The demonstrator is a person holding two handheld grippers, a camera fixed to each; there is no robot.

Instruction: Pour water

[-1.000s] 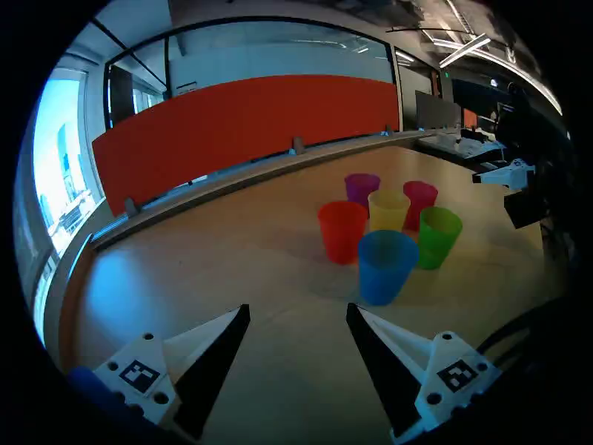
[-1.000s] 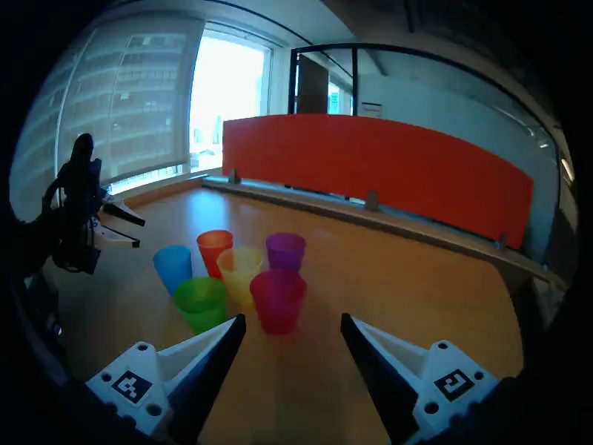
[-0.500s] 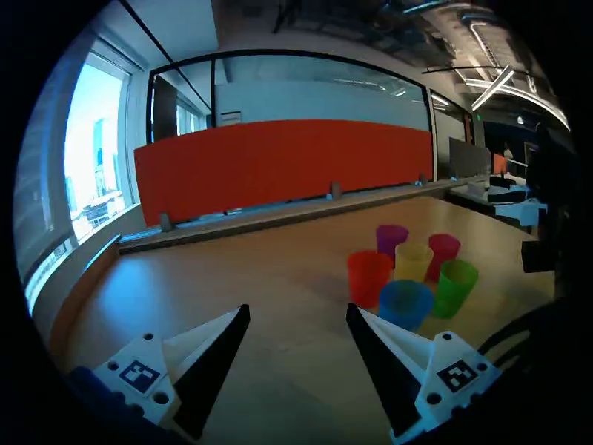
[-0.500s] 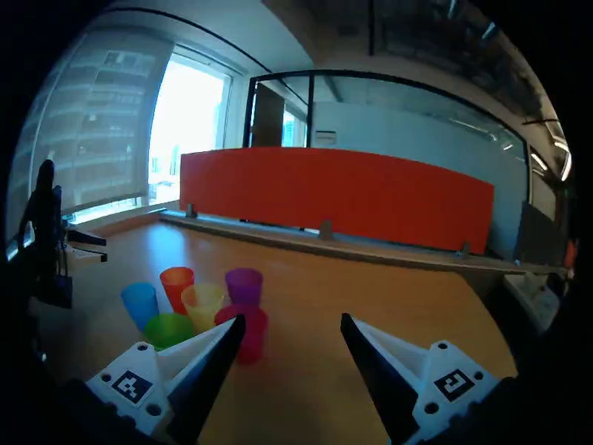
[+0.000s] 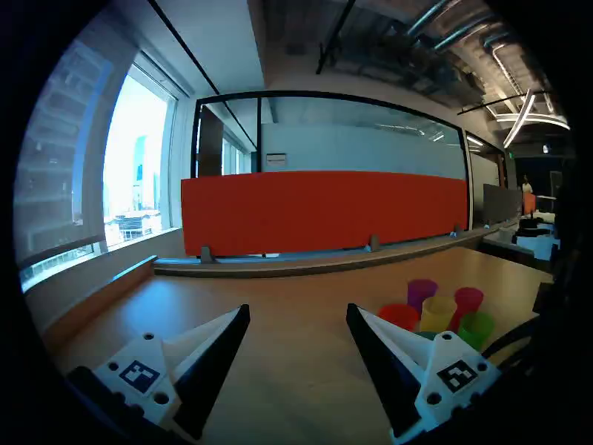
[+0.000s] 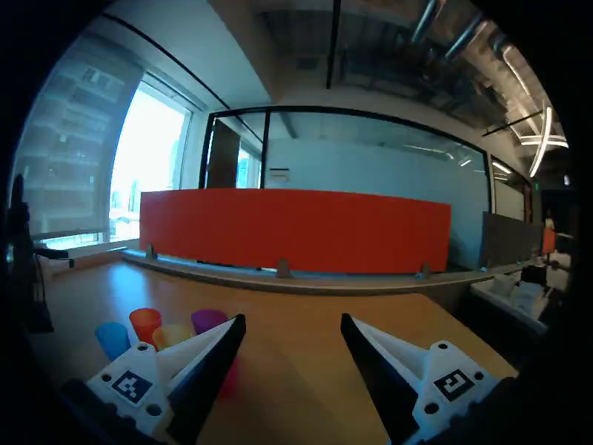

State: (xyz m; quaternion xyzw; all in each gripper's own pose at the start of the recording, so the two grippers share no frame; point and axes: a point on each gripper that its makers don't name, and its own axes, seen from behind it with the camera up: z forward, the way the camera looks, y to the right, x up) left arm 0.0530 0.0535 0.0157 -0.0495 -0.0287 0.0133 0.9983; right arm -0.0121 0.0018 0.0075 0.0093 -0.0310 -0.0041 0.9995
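Several cups (image 5: 437,311) stand right of the left gripper (image 5: 296,307) (jaws apart).

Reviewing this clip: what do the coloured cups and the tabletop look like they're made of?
Coloured cups: probably thin plastic, slightly translucent, since their tinted walls seem to glow with light. Tabletop: wood or wood-look laminate with a smooth satin finish; it is warm brown with soft window reflections, but the grain is too blurred to tell which.
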